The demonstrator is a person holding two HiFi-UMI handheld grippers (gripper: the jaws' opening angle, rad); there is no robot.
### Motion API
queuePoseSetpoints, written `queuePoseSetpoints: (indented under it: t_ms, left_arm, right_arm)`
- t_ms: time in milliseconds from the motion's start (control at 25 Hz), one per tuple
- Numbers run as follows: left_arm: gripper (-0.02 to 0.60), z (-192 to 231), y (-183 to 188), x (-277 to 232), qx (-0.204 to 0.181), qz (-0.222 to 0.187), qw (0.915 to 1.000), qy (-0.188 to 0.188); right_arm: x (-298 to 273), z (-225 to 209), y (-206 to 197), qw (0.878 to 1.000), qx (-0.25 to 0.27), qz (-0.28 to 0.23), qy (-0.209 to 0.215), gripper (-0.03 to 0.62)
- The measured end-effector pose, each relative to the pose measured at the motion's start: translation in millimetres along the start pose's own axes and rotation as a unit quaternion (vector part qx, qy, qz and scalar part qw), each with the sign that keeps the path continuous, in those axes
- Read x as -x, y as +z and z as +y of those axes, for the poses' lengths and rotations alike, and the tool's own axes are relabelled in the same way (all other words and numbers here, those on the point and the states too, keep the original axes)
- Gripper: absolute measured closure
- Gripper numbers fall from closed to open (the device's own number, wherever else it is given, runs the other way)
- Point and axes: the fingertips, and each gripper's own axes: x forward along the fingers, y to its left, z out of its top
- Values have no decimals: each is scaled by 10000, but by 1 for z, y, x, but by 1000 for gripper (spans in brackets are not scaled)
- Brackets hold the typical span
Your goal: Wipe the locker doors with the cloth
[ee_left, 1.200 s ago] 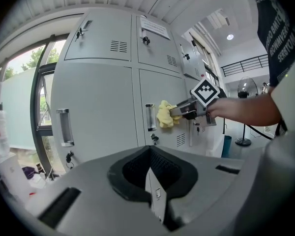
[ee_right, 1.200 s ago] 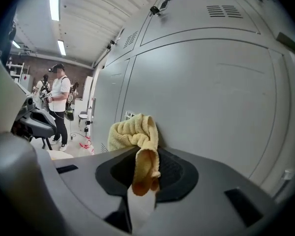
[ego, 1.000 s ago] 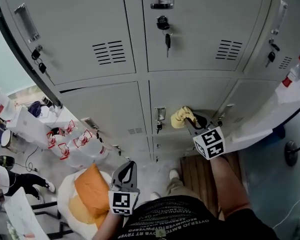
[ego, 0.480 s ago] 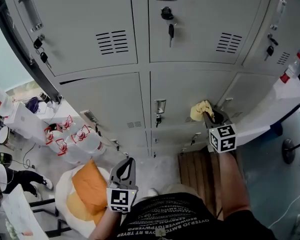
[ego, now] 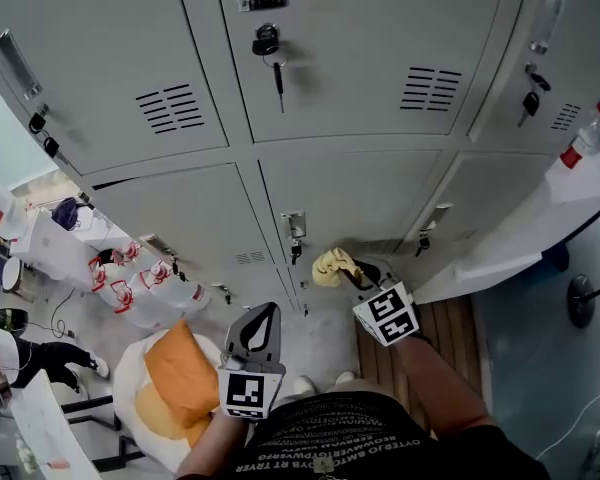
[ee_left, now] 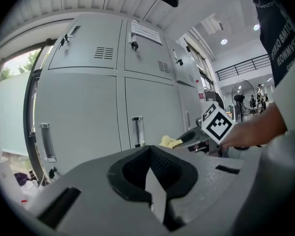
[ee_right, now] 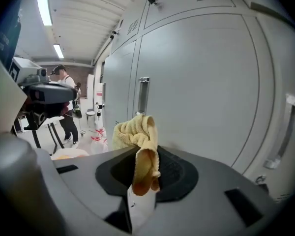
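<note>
Two closed tools: right gripper (ego: 356, 274) pinches a crumpled yellow cloth (ego: 330, 265) near a grey metal locker door (ego: 365, 193); left gripper (ego: 263, 318) holds nothing.

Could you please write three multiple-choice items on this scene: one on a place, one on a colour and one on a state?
1. The cloth is: A on the floor; B draped on a handle; C in the right gripper.
2. The cloth's colour is: A blue; B yellow; C white.
3. The left gripper is: A shut, empty; B wide open; C shut on a key.

Answers: 1 C, its jaws pinch the cloth; 2 B, it is plainly yellow in every view; 3 A, its jaws meet with nothing between.
</note>
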Motion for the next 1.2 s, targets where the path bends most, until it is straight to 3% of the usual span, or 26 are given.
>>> queuePoseSetpoints:
  t_ms: [200,560,880,1200]
  left_arm:
    - [577,-1,3,2,-116,-146,9987,476]
    - [577,4,-14,30,-22,240,9946,1012]
    - [577,0,-22,42,72,423,9896,1376]
    - [577,-24,-14,19,-95,411,9935,1055]
  right_arm:
    - [-35,22,-17,9991,152,126,385,514]
    - [-84,35,-30,9966,241,281,731,514]
    - [-84,7,-32,9977,258,301,550,516]
    - [-41,-51,-66,9996,20,297,-15,516]
